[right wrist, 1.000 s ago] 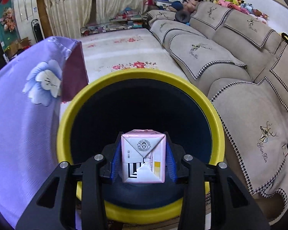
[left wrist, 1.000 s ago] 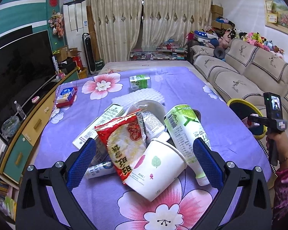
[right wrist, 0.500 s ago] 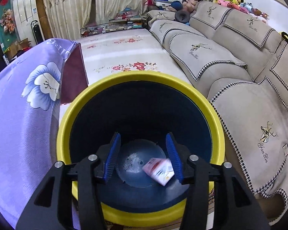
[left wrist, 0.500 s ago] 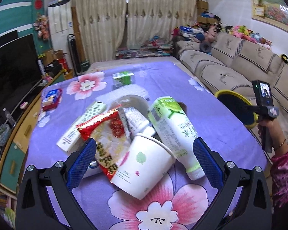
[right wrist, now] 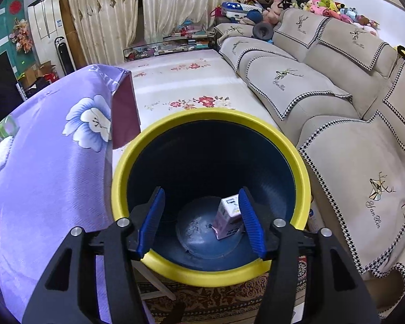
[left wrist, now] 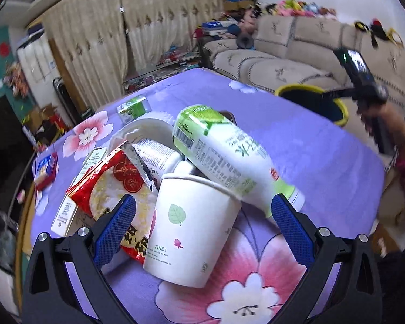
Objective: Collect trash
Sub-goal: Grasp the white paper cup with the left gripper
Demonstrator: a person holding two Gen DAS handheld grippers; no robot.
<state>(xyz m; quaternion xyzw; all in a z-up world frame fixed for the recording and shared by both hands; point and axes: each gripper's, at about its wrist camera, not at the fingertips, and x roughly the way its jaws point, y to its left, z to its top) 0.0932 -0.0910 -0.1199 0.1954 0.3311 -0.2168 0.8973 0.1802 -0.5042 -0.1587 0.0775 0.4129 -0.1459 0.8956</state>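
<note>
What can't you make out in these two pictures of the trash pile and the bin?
- Left wrist view: what lies under the paper cup and green bottle; the pile covers it.
- Left wrist view: the right gripper fingers, blurred over the bin.
- Right wrist view: the pink carton label, too small and partly behind a finger.
</note>
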